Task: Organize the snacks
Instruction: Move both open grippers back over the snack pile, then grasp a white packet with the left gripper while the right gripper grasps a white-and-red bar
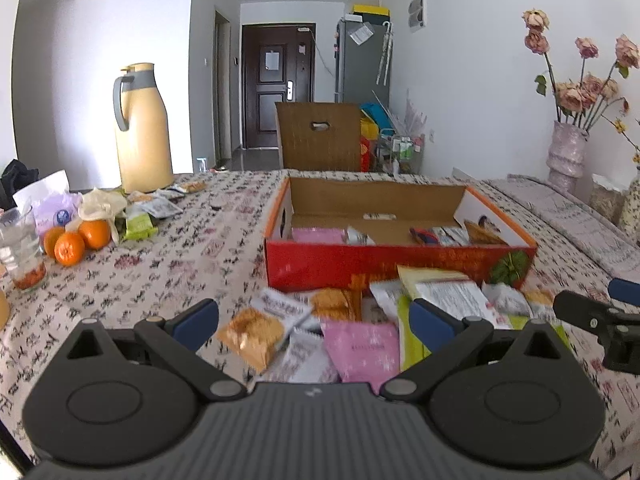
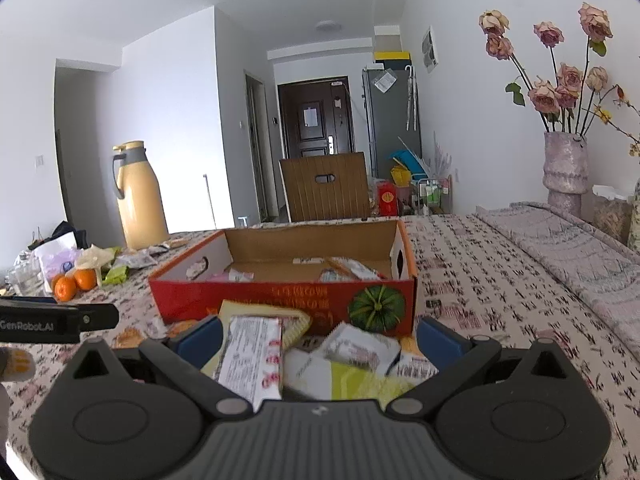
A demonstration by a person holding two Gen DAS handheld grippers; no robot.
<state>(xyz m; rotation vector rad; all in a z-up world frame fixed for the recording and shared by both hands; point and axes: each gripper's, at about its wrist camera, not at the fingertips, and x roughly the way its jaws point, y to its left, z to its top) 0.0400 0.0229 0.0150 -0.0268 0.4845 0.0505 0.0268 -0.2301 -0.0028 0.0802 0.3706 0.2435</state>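
Tongs, two sets, nearest items. Left tongs (image 1: 314, 320): blue pads spread wide, nothing held, poised low over the snack heap at 12 o'clock. Right tongs (image 2: 320, 338): likewise wide apart and empty, straddling the right end of the same heap; packets lie between the pads but none is pinched. Each set probably stays open so it can drop over a packet.

Snacks (image 1: 360, 328): loose pile on the desk (image 1: 180, 264), pressed up against the near wall of the box. Includes an orange cracker pack (image 1: 250, 338) at 11 o'clock of the left tongs, a pink sachet (image 1: 362, 350) at 12, and a white red-printed pack (image 2: 252, 356) lying on top at 11 of the right tongs. Piling them beside the box looks meant to keep each transfer short.

Box (image 1: 396, 266): red carton, lid off, beyond the heap at 12 o'clock. Several packets already lie flat along its floor; much floor is bare. Judged: sorting partly done.

Oranges (image 1: 76, 240): three, at 10 o'clock of the left view, beside more wrappers (image 1: 140, 224); apart from the main heap.

Flask (image 1: 142, 128): yellow, upright, far left edge of desk.

Vase (image 2: 564, 168): dried roses, far right, at 2 o'clock, clear of the work.
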